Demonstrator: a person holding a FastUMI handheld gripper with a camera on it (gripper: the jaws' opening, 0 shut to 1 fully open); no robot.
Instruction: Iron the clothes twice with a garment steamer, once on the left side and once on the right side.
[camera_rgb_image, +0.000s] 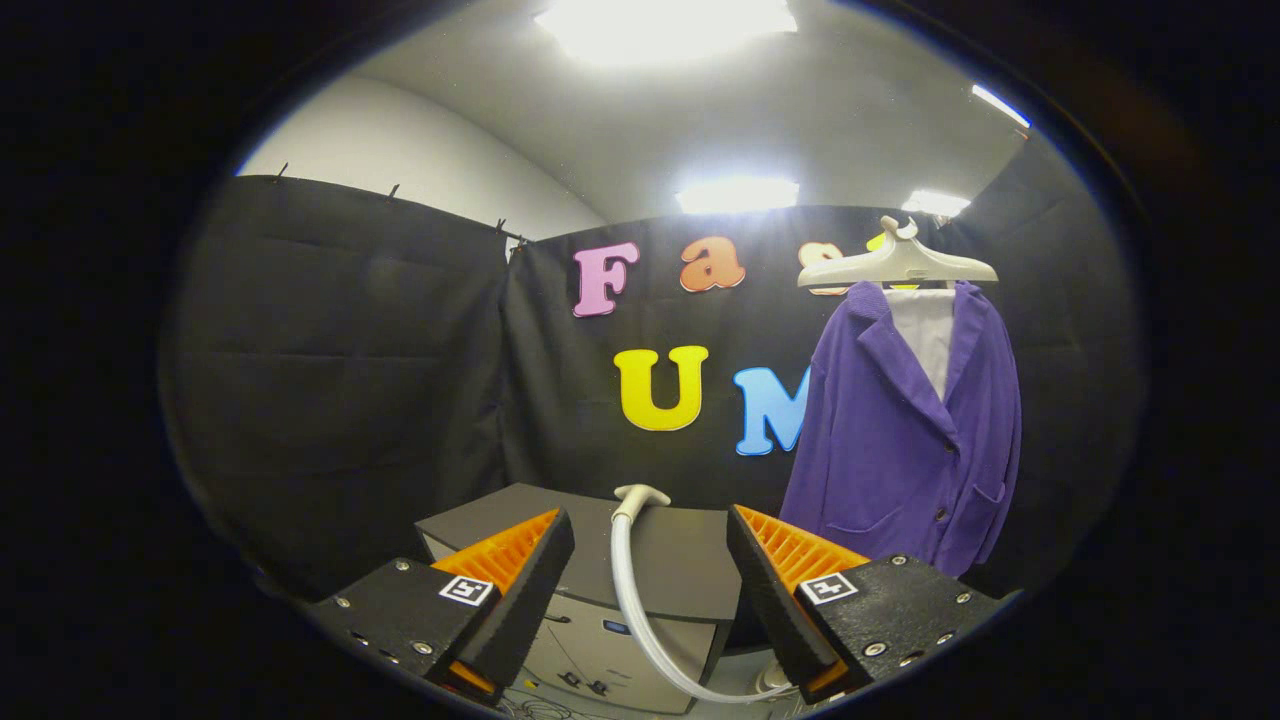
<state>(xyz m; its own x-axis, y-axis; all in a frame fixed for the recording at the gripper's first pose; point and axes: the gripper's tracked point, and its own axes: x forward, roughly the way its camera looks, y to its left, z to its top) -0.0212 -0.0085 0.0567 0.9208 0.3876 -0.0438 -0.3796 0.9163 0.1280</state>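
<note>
Gripper: the gripper (650, 590) hovers wide open, empty, above a grey cabinet (675, 560).
Steamer: white steamer head (640, 496) and pale hose (635, 610) lie between the fingers.
Garment: purple corduroy jacket (900, 450) hangs on a cream hanger (897, 264), beyond, right.
Advice: centre on the steamer's neck, then close squarely.

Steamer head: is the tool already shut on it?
No: the tool is open, its fingers apart, with the steamer head resting on the grey unit beyond them.

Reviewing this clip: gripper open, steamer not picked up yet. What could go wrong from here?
1. The open gripper has only the thin steamer head and curved hose ahead of it; a grasp on the hose could slip.
2. The hose may drag across the cabinet on the way to the jacket.
3. The jacket hangs loosely on a hanger, so pressing may swing it.
</note>
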